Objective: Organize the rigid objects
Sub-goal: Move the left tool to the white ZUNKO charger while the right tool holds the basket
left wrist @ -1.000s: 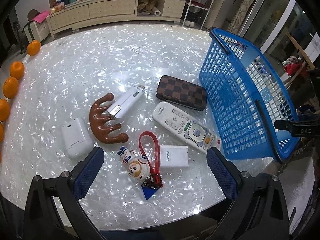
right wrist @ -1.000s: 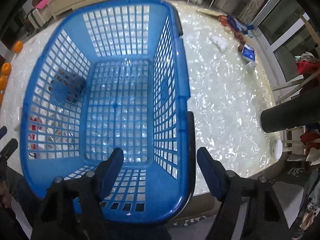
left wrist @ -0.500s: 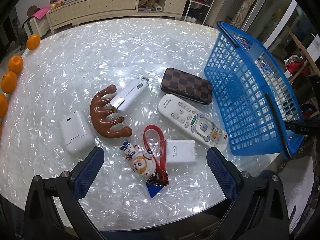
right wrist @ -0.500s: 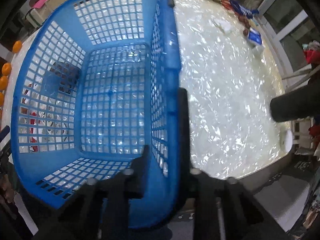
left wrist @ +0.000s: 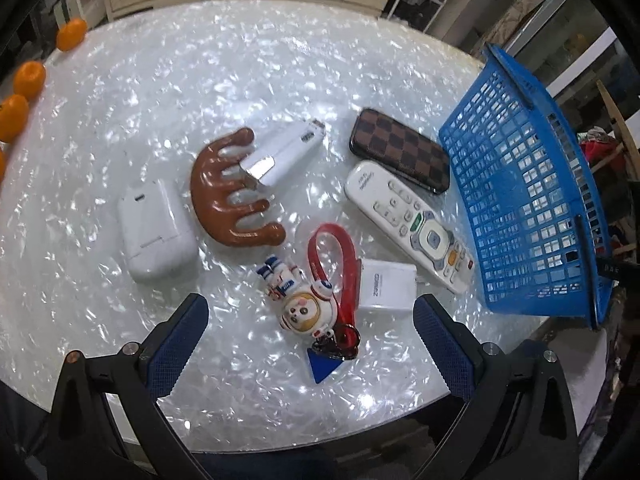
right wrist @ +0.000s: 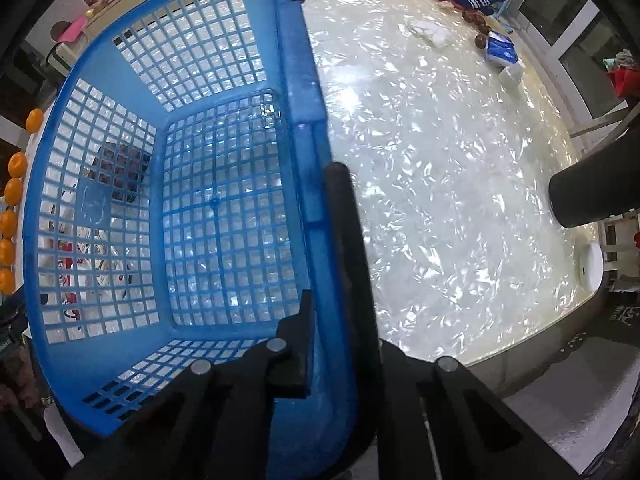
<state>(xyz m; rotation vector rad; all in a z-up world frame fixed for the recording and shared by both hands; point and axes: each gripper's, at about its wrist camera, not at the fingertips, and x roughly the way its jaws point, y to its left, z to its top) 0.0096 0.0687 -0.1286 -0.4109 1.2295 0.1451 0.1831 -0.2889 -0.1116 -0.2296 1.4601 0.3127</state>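
Observation:
My right gripper (right wrist: 328, 340) is shut on the right-hand wall and rim of the blue mesh basket (right wrist: 296, 92), which has nothing in it and stands tilted. In the left wrist view the basket (left wrist: 532, 200) leans at the table's right edge. My left gripper (left wrist: 310, 328) hangs open above an astronaut keychain (left wrist: 308, 300) with a red strap. Around it lie a small white box (left wrist: 386, 286), a white remote (left wrist: 408, 226), a checkered case (left wrist: 400, 150), a brown wooden comb (left wrist: 224, 196), a white lighter-like device (left wrist: 286, 152) and a white charger case (left wrist: 154, 232).
Oranges (left wrist: 28, 80) line the left edge of the pearly white table (left wrist: 200, 76). At the far right of the table lie a blue packet (right wrist: 498, 50), nuts and scissors. A white puck (right wrist: 590, 266) sits at the right edge. A cabinet stands behind the table.
My right gripper went from open around the basket's right wall to shut on it, and the basket tilted. My left gripper sank closer to the objects on the table.

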